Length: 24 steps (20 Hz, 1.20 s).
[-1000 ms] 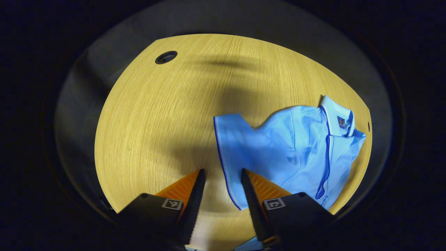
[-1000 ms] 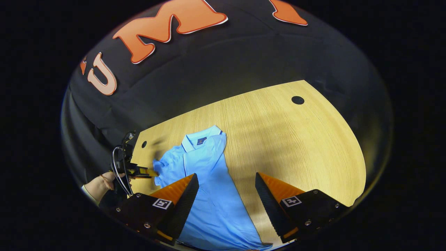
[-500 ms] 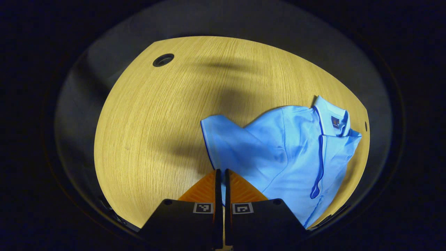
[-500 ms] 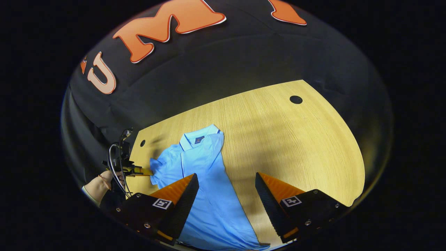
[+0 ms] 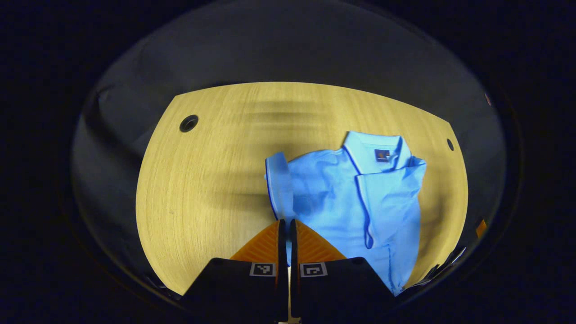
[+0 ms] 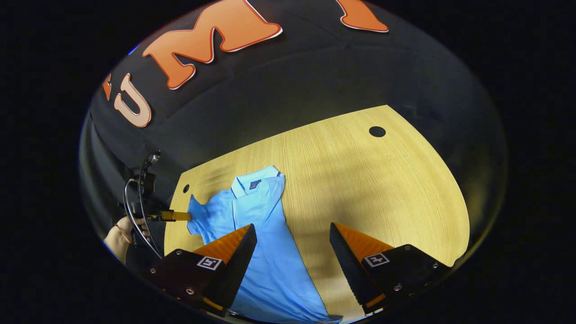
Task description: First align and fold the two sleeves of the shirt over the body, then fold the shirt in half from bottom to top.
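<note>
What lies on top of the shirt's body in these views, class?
One sleeve is already folded over the shirt. The other sleeve is pinched in the left gripper, off the body. What it covers stays hidden.

No readable text, small dark patch on shirt collar illegible

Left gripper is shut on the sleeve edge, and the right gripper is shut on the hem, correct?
Not quite. The left gripper is shut on the sleeve, but the right gripper view shows the right gripper open above the shirt, holding nothing.
</note>
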Motion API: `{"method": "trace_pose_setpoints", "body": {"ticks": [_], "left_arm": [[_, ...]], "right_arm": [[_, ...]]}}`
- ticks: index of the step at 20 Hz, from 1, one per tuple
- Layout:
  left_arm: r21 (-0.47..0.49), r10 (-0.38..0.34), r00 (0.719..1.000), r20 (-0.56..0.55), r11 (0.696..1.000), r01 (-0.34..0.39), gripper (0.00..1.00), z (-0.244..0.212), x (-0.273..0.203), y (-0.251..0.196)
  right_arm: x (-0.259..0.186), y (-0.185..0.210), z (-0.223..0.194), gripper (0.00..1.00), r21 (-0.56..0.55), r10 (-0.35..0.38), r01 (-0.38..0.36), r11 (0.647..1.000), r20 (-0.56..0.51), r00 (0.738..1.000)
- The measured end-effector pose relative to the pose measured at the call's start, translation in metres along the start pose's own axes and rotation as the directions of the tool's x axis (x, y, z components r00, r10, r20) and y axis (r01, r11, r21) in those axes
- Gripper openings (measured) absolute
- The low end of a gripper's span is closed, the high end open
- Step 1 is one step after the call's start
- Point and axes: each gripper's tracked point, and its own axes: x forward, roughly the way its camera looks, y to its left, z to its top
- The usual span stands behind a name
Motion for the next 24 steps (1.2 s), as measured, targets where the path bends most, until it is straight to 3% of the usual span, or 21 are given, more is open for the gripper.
{"method": "trace_pose_setpoints", "body": {"ticks": [5,12,17,20,21,23,24], "left_arm": [[0.093,-0.111,0.994,0.004,0.99,0.11,0.06,0.006,-0.014,-0.089],[0.163,-0.162,0.986,-0.042,0.972,0.167,0.06,-0.001,0.003,-0.171],[0.129,-0.177,0.981,-0.084,0.974,0.187,0.07,-0.014,0.015,-0.201],[0.116,-0.194,0.978,-0.079,0.972,0.202,0.14,-0.016,0.015,-0.209],[0.111,-0.198,0.978,-0.072,0.972,0.205,0.27,-0.017,0.013,-0.21],[0.095,-0.201,0.979,-0.047,0.974,0.204,0.38,-0.017,0.009,-0.209],[0.087,-0.204,0.978,-0.037,0.974,0.207,0.57,-0.02,0.007,-0.208]], "right_arm": [[-0.01,-0.023,-0.005,0.99,0.012,-0.015,0.015,1.0,-0.003,1.0],[-0.027,-0.061,-0.017,0.99,0.06,-0.043,0.043,0.997,-0.009,0.999],[-0.031,-0.082,-0.024,0.99,0.089,-0.063,0.065,0.994,-0.021,0.998],[-0.033,-0.087,-0.029,0.99,0.089,-0.066,0.068,0.994,-0.031,0.997],[-0.032,-0.085,-0.03,0.99,0.085,-0.064,0.067,0.994,-0.037,0.997],[-0.031,-0.081,-0.034,0.99,0.07,-0.052,0.056,0.996,-0.05,0.997],[-0.031,-0.078,-0.036,0.99,0.06,-0.045,0.048,0.997,-0.057,0.997]]}}
